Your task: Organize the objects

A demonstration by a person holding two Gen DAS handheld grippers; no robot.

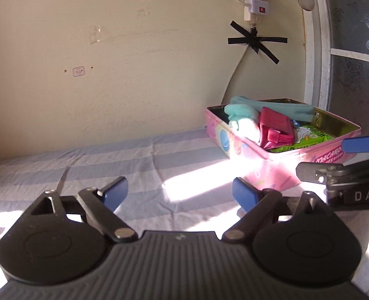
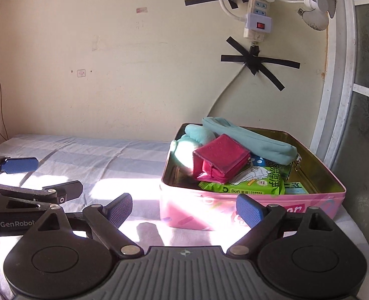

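An open pink tin box (image 1: 284,161) (image 2: 192,207) stands on the bed at the right, by the wall. Inside lie a teal pencil pouch (image 1: 279,108) (image 2: 252,140), a magenta wallet (image 1: 275,128) (image 2: 222,158), a pale mint plush (image 1: 242,122) (image 2: 192,142) and a green tissue pack (image 1: 307,138) (image 2: 254,182). My left gripper (image 1: 180,196) is open and empty, left of the box. My right gripper (image 2: 184,208) is open and empty, just in front of the box. Each gripper shows at the edge of the other's view: the right in the left wrist view (image 1: 344,160), the left in the right wrist view (image 2: 44,177).
The bed has a light blue striped sheet (image 1: 84,165) (image 2: 84,155) with bright sun patches. A cream wall stands close behind. A power strip (image 2: 258,12) is taped to the wall, with a small fan (image 2: 317,7) plugged in. A window frame (image 2: 339,87) is at the right.
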